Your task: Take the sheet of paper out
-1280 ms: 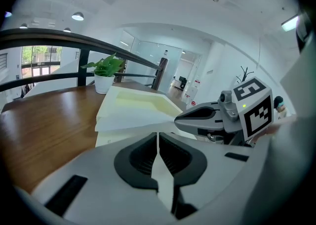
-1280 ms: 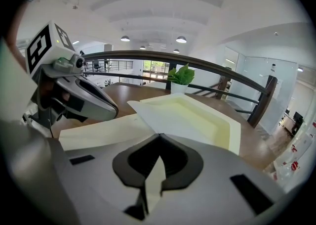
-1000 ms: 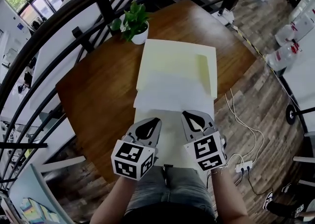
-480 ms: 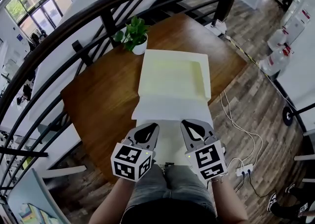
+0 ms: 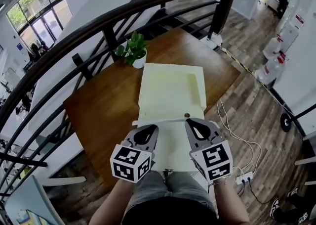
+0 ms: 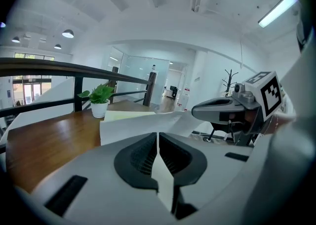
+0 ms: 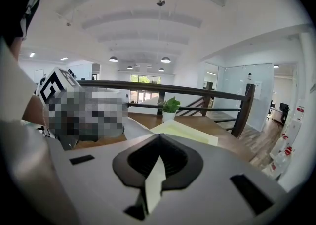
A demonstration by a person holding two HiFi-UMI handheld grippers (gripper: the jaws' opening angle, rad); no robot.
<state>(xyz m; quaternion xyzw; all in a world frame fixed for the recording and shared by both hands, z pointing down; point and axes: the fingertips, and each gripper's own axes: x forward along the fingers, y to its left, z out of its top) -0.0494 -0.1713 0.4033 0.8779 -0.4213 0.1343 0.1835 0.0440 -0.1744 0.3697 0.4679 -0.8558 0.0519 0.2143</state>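
potted plant (image 5: 134, 53) on wooden table (image 5: 98, 110) | black railing (image 5: 148, 2) behind | power strip (image 5: 245, 177) on floor

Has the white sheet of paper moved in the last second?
Yes. The white sheet of paper has slid nearer, almost wholly out of the pale yellow folder.

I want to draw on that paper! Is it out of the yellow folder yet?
Nearly! Done: most of the white sheet lies outside the yellow folder. In hand: the left gripper and right gripper are each shut on its near edge. Left: its far edge sits at the folder's mouth, so probably one last pull.
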